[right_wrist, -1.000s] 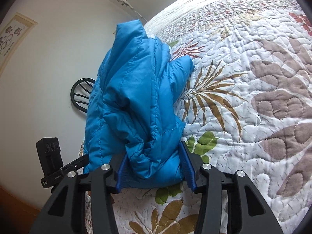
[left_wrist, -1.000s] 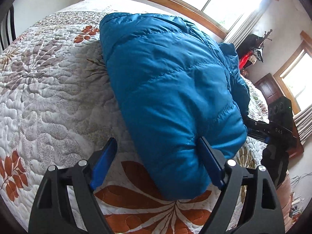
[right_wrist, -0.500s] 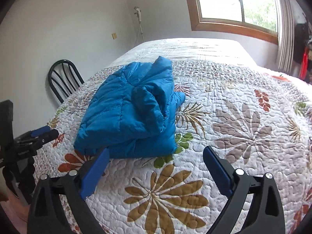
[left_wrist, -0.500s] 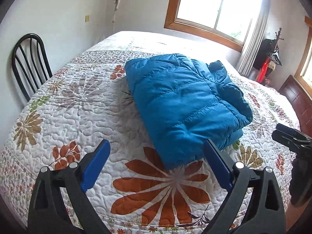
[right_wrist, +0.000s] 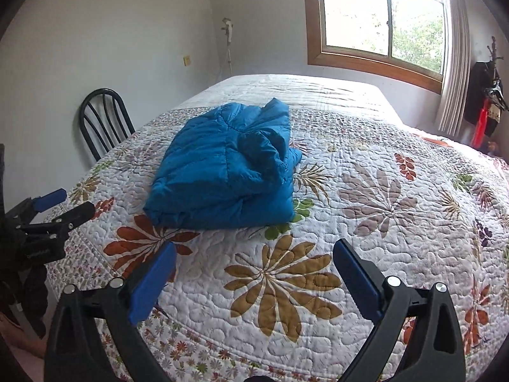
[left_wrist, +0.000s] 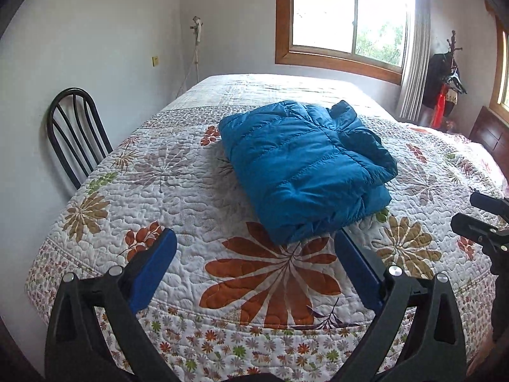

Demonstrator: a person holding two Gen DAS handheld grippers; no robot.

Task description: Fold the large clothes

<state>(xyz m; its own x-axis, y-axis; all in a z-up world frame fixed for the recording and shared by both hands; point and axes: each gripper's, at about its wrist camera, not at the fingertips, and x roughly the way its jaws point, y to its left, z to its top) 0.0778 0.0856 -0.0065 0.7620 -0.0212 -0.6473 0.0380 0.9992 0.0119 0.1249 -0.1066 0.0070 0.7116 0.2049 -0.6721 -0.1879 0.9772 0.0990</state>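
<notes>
Just beyond the black grippers' blue pads (left_wrist: 152, 264) lies a bright blue quilted puffer jacket (left_wrist: 305, 168). The stitched white bedspread (right_wrist: 381, 238) under it carries rust-orange, tan, grey-brown and green leaf flowers, with a tiny-flower border. Off to the left, a black metal chair (left_wrist: 76, 133) stands against a pale grey wall (left_wrist: 105, 38); far ahead, an orange-brown wooden window frame (right_wrist: 375, 57).

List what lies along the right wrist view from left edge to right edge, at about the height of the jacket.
left gripper → black chair → folded blue jacket → bare floral quilt → clothes hanging on the coat stand.
</notes>
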